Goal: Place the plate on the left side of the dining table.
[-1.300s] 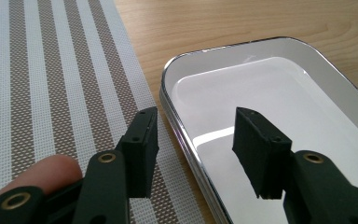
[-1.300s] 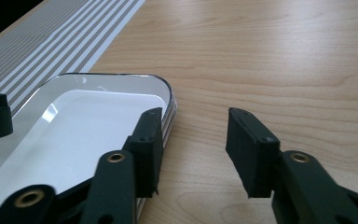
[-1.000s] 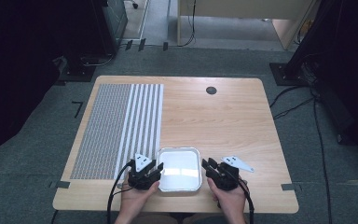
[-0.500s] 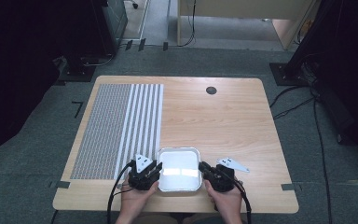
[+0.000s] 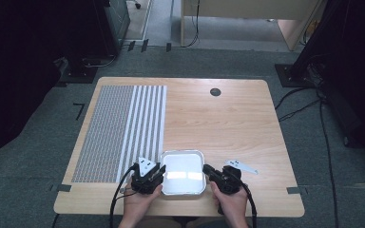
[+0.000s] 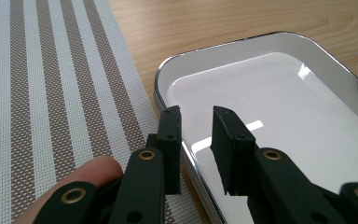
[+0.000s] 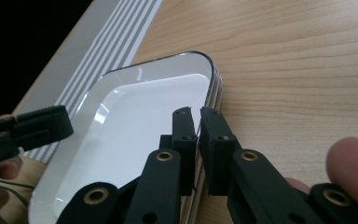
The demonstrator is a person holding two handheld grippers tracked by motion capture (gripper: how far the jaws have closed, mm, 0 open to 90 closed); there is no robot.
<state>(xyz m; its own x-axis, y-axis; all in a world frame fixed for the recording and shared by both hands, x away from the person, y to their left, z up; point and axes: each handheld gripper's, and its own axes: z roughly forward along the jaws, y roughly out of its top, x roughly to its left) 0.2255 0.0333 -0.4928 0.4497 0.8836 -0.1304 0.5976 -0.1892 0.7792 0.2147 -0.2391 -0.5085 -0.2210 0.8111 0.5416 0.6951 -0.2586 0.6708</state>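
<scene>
1. High view: a white tray [image 5: 184, 172] sits at the near edge of a wooden table [image 5: 228, 123], between the person's two hands.
2. The left gripper [image 5: 156, 173] is at the tray's left rim and the right gripper [image 5: 208, 171] at its right rim.
3. A striped mat [image 5: 123, 130] covers the left part of the table, and the tray's left side lies just beside the mat's white-striped edge.
4. A small round black hole [image 5: 215, 91] sits in the tabletop well apart from the tray, toward the far side.
5. Left gripper view: the left gripper [image 6: 196, 140] straddles the tray's rim [image 6: 186, 154], one jaw outside over the mat [image 6: 51, 93] and the other inside over the white floor of the tray. A gap shows between the jaws, and it is hard to tell whether the pads press the rim. The jaws have just been closing.
6. Right gripper view: the right gripper [image 7: 199, 135] has its jaws drawn close on the tray's rim [image 7: 213, 88], pinching the thin wall between the pads. These jaws have also just been closing.
7. The same view shows the left gripper [image 7: 32, 128] farther off at the tray's opposite side.
</scene>
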